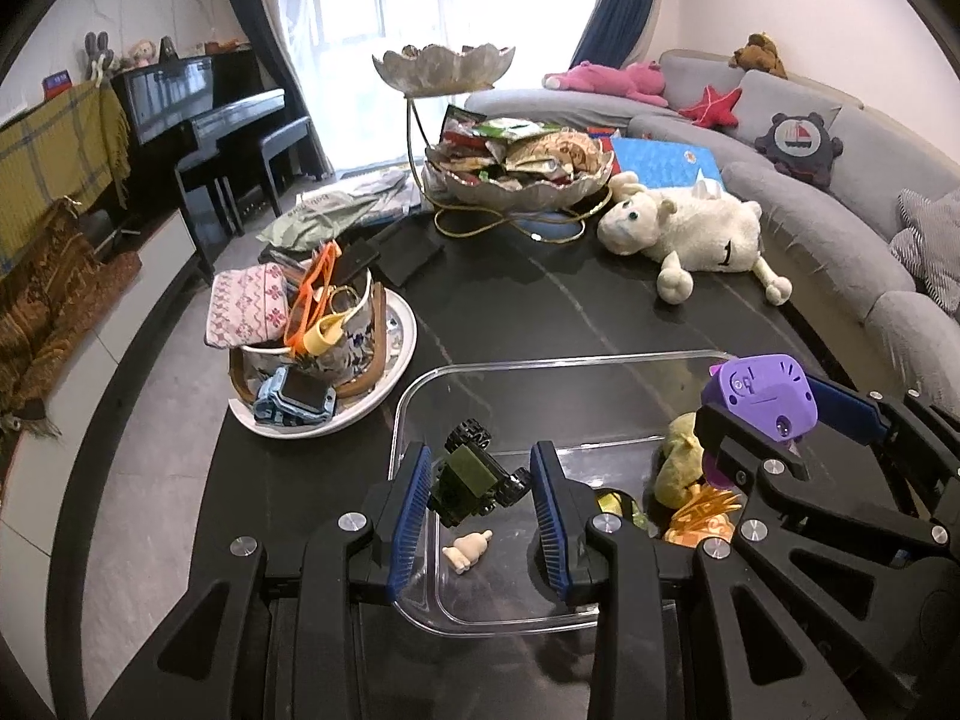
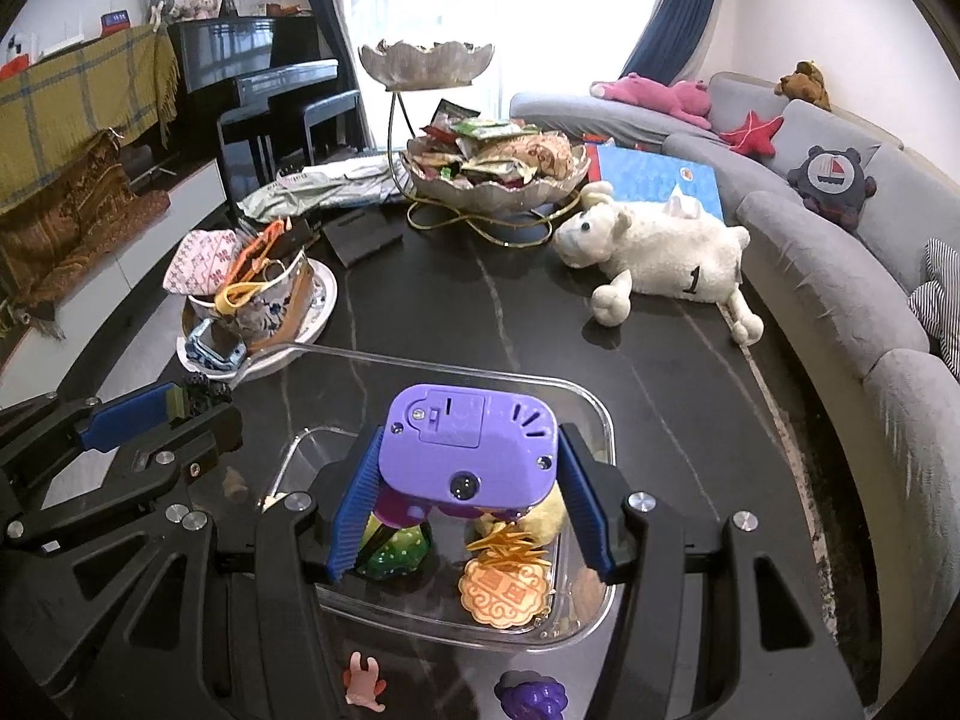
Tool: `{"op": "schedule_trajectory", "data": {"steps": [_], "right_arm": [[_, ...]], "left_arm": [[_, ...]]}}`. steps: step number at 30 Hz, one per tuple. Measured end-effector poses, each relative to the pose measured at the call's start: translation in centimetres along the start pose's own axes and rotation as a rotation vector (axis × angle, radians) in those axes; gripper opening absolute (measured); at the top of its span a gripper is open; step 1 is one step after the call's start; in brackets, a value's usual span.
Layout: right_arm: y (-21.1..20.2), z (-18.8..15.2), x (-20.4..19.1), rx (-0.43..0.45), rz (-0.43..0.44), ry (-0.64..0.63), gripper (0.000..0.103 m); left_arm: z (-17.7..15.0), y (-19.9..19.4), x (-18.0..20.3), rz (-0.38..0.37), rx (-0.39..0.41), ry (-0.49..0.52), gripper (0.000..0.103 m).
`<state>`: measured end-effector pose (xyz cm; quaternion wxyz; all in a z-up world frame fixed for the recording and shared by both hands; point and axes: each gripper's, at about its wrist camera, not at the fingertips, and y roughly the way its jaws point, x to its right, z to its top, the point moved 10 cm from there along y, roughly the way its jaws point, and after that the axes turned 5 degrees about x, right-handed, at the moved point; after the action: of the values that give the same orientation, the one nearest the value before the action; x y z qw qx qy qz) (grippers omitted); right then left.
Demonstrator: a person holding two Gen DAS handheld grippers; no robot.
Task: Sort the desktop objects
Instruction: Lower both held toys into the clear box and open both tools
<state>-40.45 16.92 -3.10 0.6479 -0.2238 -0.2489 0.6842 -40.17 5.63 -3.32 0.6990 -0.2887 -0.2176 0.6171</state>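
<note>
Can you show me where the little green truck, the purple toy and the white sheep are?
little green truck [image 1: 471,480]: left wrist view, on its green body between the left gripper's fingers.
purple toy [image 2: 468,444]: right wrist view, on its flat purple back.
white sheep [image 2: 666,252]: right wrist view, on its woolly body.

clear bin [image 1: 540,363] far half free, plush sheep [image 1: 690,234] beyond

Grey sofa [image 1: 798,204] noted: pink plush [image 1: 606,77] and red star cushion [image 1: 714,105] upon it; black piano [image 1: 198,114] well apart.
</note>
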Motion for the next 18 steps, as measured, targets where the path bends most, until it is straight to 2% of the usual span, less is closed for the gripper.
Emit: {"op": "schedule_trajectory", "data": {"steps": [6, 12, 14, 16, 18], "right_arm": [[1.3, -0.5, 0.1, -0.027, -0.005, 0.0, 0.054], [2.5, -1.2, -0.2, -0.062, 0.026, 0.018, 0.055], [2.4, -1.1, -0.2, -0.054, 0.028, 0.023, 0.055], [2.4, -1.3, -0.1, -0.064, 0.027, 0.027, 0.055], [2.3, -1.4, -0.1, -0.07, 0.032, 0.029, 0.055]], "left_arm": [[-0.3, 1.5, 0.0, -0.006, -0.021, -0.001, 0.03], [-0.6, 2.8, -0.6, 0.026, -0.078, 0.015, 0.033], [-0.7, 2.9, -0.8, 0.015, -0.088, -0.001, 0.035], [-0.9, 3.1, -0.9, 0.016, -0.105, -0.007, 0.042], [-1.0, 3.1, -1.0, 0.01, -0.106, -0.005, 0.042]]}}
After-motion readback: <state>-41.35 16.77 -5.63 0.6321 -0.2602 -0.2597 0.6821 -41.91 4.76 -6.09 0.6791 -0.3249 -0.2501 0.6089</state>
